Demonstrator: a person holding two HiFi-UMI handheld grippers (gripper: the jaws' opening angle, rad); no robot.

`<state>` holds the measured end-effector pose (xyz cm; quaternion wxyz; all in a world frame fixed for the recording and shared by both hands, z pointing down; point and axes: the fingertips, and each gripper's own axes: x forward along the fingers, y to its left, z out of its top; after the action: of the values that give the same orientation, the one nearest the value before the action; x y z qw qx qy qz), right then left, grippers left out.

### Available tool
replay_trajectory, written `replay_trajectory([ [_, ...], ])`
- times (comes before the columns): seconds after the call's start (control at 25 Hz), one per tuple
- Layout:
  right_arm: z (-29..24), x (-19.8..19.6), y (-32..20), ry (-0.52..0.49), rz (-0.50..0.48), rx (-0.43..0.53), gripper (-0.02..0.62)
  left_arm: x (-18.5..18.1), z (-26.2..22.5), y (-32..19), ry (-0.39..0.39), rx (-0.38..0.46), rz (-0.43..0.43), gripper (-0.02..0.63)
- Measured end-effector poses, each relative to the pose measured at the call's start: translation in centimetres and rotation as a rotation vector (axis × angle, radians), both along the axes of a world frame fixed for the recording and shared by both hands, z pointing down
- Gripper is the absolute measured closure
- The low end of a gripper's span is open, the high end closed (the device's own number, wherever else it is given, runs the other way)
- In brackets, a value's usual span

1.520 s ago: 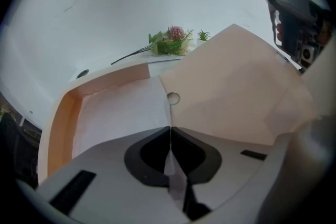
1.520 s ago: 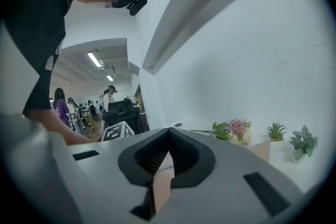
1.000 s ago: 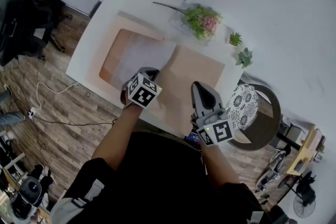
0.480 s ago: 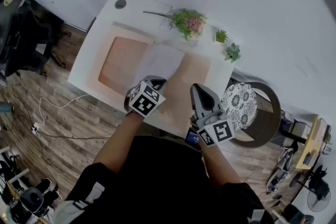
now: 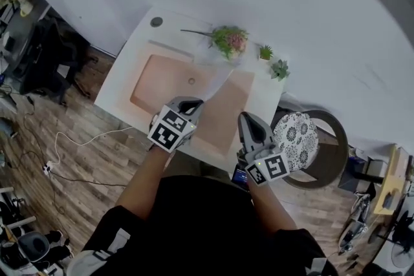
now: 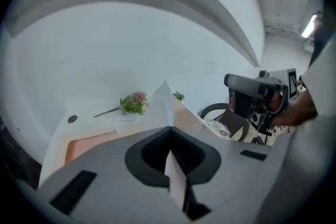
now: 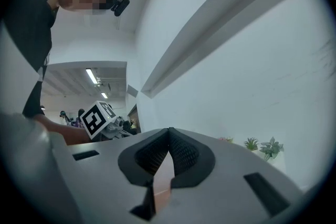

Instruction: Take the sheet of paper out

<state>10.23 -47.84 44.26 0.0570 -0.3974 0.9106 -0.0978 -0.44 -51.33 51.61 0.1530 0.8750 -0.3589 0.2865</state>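
Sheet of paper (image 6: 176,181): white, seen edge-on between the pads of the left gripper (image 5: 189,105), whose jaws are pressed together on its near edge. From the pinch the sheet rises toward 12 o'clock in the left gripper view and ends in a pointed corner above the gripper body.

Right gripper (image 5: 249,119): at 3 o'clock of the left one in the head view, just beside it. Its jaws are closed on a thin tan edge, read as the tan envelope (image 5: 223,110). The envelope spreads from both grippers toward 12 o'clock, over the peach mat (image 5: 158,84).

Sheet versus envelope: tan surface lies directly against the white at 2 o'clock of the sheet in the left gripper view. I cannot tell whether the far end of the sheet is inside the envelope or only lying on it.

Farther out: white table (image 5: 171,32), with a round grommet (image 5: 156,21) at 11 o'clock. Flower bunch (image 5: 228,41) at 12 o'clock on the far edge. Two small potted plants (image 5: 265,52) at 1 o'clock. White wall beyond.

Progress (judgement): both holds are made, one on the sheet and one on the envelope. Not yet confirmed: sheet fully clear of the envelope. Left to do: draw the two apart until the whole sheet shows.
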Motion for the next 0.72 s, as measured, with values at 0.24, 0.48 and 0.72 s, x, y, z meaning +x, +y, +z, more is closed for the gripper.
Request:
replay_trajectory([
  [0.24, -1.8, 0.4, 2.6, -0.010, -0.005, 0.048, 0.586, -3.6, -6.0, 1.9, 0.030, 0.147, -0.093, 0.603],
  [0.48, -3.4, 0.0, 4.4, -0.031, -0.007, 0.091, 0.586, -7.8, -11.0, 5.1, 0.036, 0.270, -0.163, 0.603],
  [0.72, -5.2, -1.7, 6.5, -0.026, -0.003, 0.122, 0.586, -13.0, -14.2, 8.7, 0.074, 0.326, -0.243, 0.603],
])
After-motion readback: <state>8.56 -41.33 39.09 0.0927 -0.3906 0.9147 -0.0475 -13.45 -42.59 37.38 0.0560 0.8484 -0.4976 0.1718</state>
